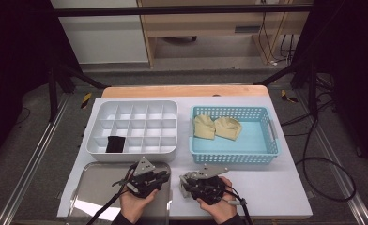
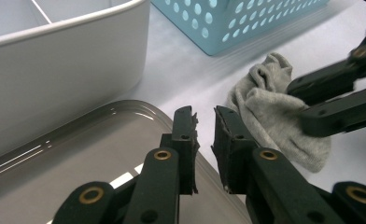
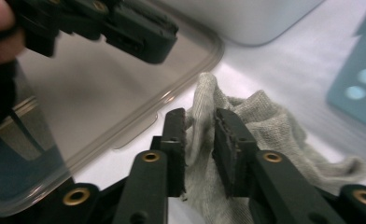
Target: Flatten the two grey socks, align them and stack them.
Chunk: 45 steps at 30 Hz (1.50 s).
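Tongs first: your left gripper [image 2: 204, 135] stands slightly parted over the clear plastic tray [image 2: 78, 158], empty; your right gripper [image 3: 200, 140] straddles a fold of the crumpled grey sock [image 3: 260, 126], pads loose. That sock lies on the white tabletop [image 1: 276, 187] beside the tray; soft, light, floppy, so pinch a thick bunched fold. White divided organiser [image 1: 133, 126] and blue perforated basket [image 1: 233, 136] crowd behind.

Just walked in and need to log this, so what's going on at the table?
A person works two handheld tools over a crumpled grey sock lying on the white table beside a clear tray. The right tool has sock fabric between its slightly parted jaws; the left tool is empty over the tray's edge. Two yellow socks sit in the blue basket, and a black one in the white divided bin.
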Tool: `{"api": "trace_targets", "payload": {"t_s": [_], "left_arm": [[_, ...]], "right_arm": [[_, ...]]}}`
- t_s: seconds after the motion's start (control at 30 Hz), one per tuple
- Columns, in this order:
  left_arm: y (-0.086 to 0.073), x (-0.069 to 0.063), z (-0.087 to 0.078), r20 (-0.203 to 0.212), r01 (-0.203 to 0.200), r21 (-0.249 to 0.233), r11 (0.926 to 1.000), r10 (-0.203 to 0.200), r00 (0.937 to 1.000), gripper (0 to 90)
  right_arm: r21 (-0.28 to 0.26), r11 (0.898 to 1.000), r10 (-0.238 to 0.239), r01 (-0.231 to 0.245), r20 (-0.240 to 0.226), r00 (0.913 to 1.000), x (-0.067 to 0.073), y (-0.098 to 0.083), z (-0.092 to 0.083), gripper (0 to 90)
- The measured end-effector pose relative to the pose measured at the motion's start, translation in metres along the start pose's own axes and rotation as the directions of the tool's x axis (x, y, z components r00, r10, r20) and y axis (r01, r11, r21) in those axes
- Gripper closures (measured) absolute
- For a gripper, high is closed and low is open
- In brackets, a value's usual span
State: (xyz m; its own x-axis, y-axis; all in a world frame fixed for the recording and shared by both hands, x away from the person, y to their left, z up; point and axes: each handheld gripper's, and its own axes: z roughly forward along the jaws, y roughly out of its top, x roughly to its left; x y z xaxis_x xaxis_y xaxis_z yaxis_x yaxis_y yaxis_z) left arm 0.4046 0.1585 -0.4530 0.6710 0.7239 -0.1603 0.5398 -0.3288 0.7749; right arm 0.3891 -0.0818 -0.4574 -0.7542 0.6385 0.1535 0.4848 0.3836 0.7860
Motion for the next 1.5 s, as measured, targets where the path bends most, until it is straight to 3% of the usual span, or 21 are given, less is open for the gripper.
{"api": "trace_targets", "payload": {"t_s": [0.13, 0.2, 0.47, 0.67, 0.93, 1.07, 1.23, 1.37, 1.5], "left_arm": [[0.000, -0.002, 0.000, 0.008, 0.006, -0.004, 1.0000, -0.006, 0.9999, 76.3], [0.001, -0.003, 0.000, 0.009, 0.003, -0.006, 1.0000, -0.003, 1.0000, 75.8], [0.005, -0.008, -0.002, 0.018, 0.001, -0.023, 0.9997, -0.001, 0.9998, 72.4], [0.011, -0.016, -0.003, 0.029, -0.014, -0.032, 0.9994, 0.015, 0.9995, 70.6], [0.006, -0.025, 0.021, 0.043, -0.039, 0.038, 0.9985, 0.038, 0.9984, 70.1], [0.002, -0.026, 0.031, 0.042, -0.038, 0.063, 0.9973, 0.036, 0.9985, 70.4], [0.001, -0.024, 0.035, 0.039, -0.040, 0.070, 0.9967, 0.038, 0.9985, 70.8], [0.001, -0.023, 0.035, 0.038, -0.040, 0.072, 0.9967, 0.037, 0.9986, 71.5], [0.005, -0.018, 0.027, 0.005, -0.035, 0.057, 0.9978, 0.035, 0.9994, 72.6]], "right_arm": [[-0.042, 0.999, 0.005, -0.004, 0.014, 0.9999, -0.005, -0.006, -0.017, 68.0], [-0.035, 0.999, 0.010, -0.009, 0.031, 0.9995, -0.008, -0.011, -0.021, 66.6], [-0.011, 1.000, 0.001, -0.001, 0.030, 0.9995, -0.007, -0.026, -0.012, 64.5], [-0.018, 1.000, 0.020, -0.019, 0.024, 0.9995, -0.007, -0.026, -0.012, 87.9], [-0.078, 0.997, 0.029, -0.026, 0.045, 0.9986, -0.011, -0.019, -0.030, 89.0], [-0.116, 0.993, 0.021, -0.017, 0.027, 0.9994, -0.010, -0.011, -0.034, 89.1], [-0.140, 0.990, -0.009, 0.005, -0.026, 0.9996, -0.002, -0.003, -0.026, 89.1], [-0.099, 0.995, -0.030, 0.025, -0.050, 0.9983, 0.005, -0.005, -0.007, 89.0], [-0.063, 0.998, -0.026, 0.022, -0.052, 0.9983, 0.005, -0.012, 0.003, 88.9]]}}
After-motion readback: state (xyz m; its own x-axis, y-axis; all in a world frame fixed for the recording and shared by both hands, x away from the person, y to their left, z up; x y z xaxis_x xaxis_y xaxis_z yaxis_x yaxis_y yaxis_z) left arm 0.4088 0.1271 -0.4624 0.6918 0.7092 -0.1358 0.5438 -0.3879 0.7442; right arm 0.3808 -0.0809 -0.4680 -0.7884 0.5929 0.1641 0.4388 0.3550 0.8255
